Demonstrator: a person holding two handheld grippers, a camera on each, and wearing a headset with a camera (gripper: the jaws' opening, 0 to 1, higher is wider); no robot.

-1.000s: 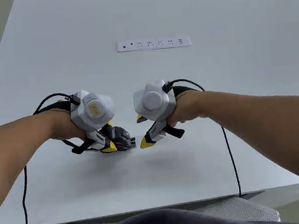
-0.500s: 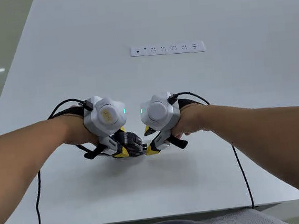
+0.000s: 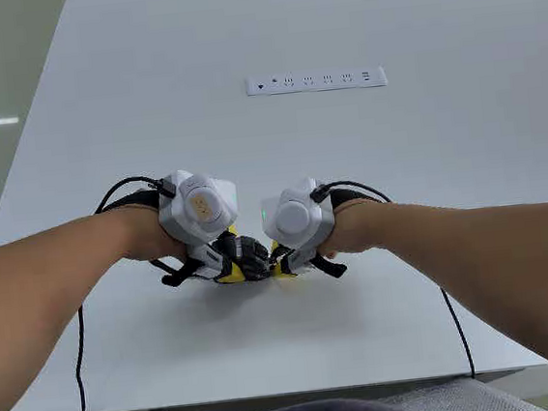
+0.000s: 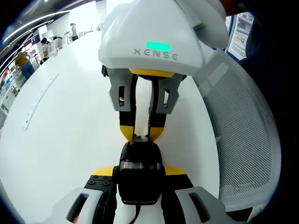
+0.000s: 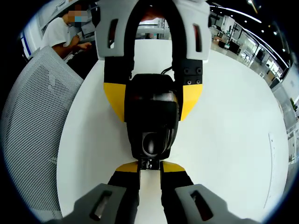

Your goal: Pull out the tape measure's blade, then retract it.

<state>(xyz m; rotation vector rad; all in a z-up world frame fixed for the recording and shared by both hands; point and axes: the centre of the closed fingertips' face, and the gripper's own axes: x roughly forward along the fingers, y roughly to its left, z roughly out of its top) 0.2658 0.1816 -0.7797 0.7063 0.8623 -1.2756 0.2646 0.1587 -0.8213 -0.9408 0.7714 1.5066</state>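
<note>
Open tabletop (image 3: 191, 48) short of power strip (image 3: 317, 82)

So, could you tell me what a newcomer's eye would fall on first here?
Two grippers meet nose to nose near the front edge of the white table: the left gripper clamps a black tape measure, and the right gripper pinches its blade end. Farther back lies a power strip.

A broad white counter (image 3: 144, 63) carries a white power strip (image 3: 317, 82) toward its far side. Beside it, a glossy grey-green floor (image 3: 1, 96) catches spots of light. A grey mesh chair (image 4: 243, 140) stands at the near edge, and light strips (image 5: 236, 15) run along the ceiling.
</note>
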